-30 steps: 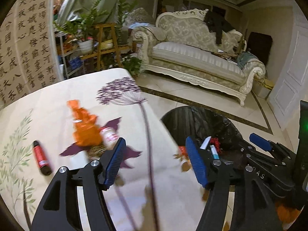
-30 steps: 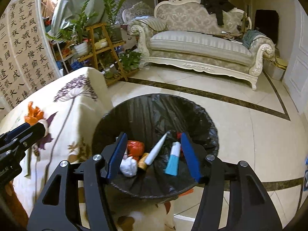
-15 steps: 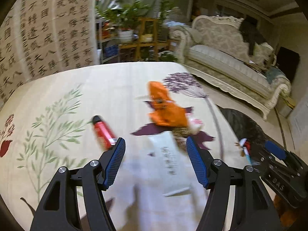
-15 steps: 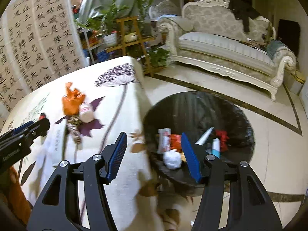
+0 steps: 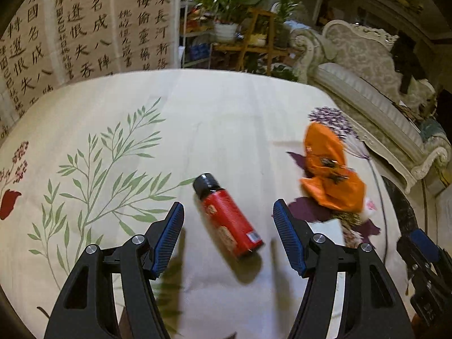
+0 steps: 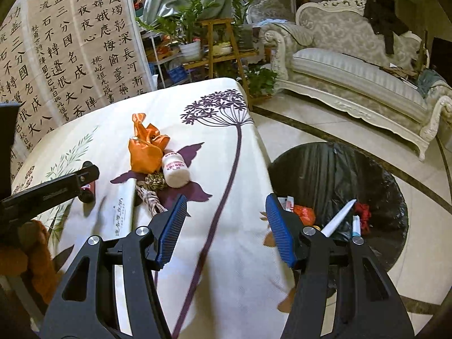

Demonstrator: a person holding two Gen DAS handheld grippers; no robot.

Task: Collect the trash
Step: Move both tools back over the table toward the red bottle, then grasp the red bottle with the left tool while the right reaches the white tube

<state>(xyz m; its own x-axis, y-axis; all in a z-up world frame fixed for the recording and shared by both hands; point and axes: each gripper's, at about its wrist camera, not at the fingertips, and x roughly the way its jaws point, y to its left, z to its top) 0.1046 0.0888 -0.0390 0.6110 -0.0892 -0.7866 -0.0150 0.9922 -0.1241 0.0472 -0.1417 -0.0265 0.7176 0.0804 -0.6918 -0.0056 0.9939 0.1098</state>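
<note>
1. Some trash already lies in the black-lined bin (image 6: 333, 169) on the floor beside the table (image 6: 226, 254).
2. Still on the table: red bottle (image 5: 228, 216), orange wrapper (image 5: 330, 175), white bottle (image 6: 175, 169).
3. Left tongs (image 5: 228, 234) hang wide open astride the red bottle, gripping nothing.
4. Right tongs (image 6: 226, 226) are open, empty.

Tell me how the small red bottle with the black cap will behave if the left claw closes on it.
The small red bottle with the black cap lies on its side on the floral tablecloth, so it may roll if nudged. It looks rigid and glossy, so probably slippery. The open left claw straddles it diagonally, so it may pivot.
</note>
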